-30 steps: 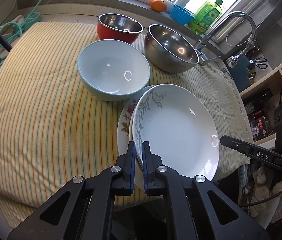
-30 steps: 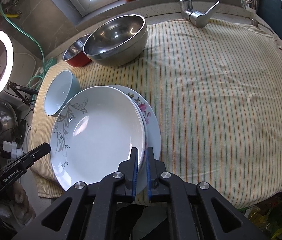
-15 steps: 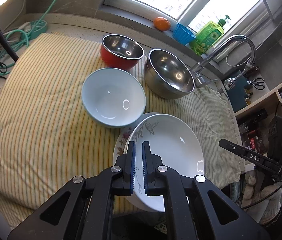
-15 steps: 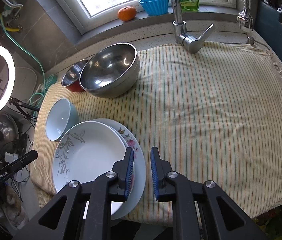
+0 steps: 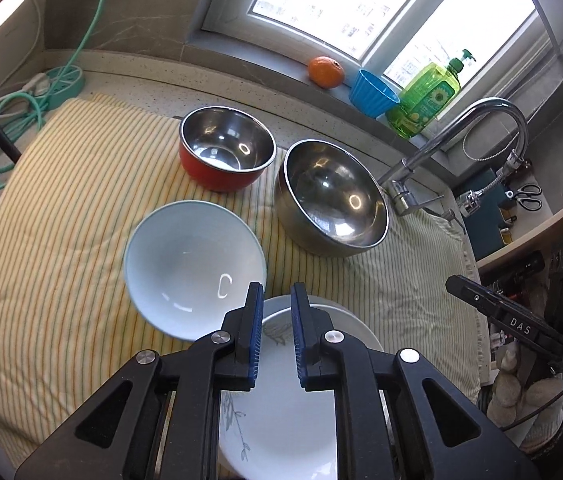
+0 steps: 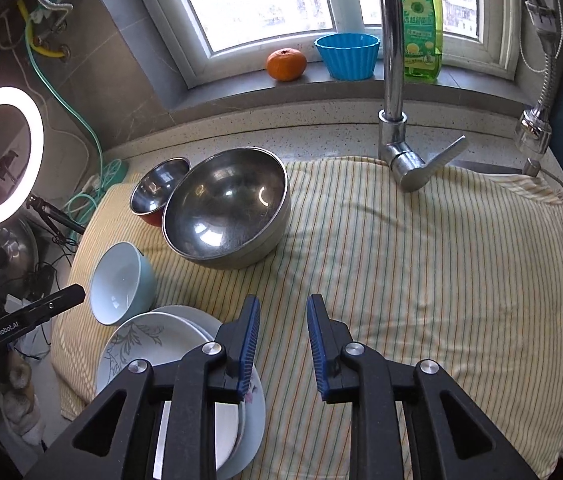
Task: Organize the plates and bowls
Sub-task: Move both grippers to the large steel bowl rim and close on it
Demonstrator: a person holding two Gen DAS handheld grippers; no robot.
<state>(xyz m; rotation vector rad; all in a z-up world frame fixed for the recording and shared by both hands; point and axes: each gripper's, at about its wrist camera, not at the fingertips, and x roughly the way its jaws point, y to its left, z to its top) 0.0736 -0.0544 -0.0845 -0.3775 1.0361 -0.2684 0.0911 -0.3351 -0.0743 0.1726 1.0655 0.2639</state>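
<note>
On the striped cloth (image 6: 421,264) under the window: 3 bowls, 2 stacked plates (image 5: 281,420) | both grippers' jaws opening, nothing between.

The hand-held gripper (image 5: 275,300) hides much of the stacked plates (image 5: 281,420), cut off below.

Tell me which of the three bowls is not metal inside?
The pale blue bowl beside the plates; the red bowl and large steel bowl are shiny metal.
</note>
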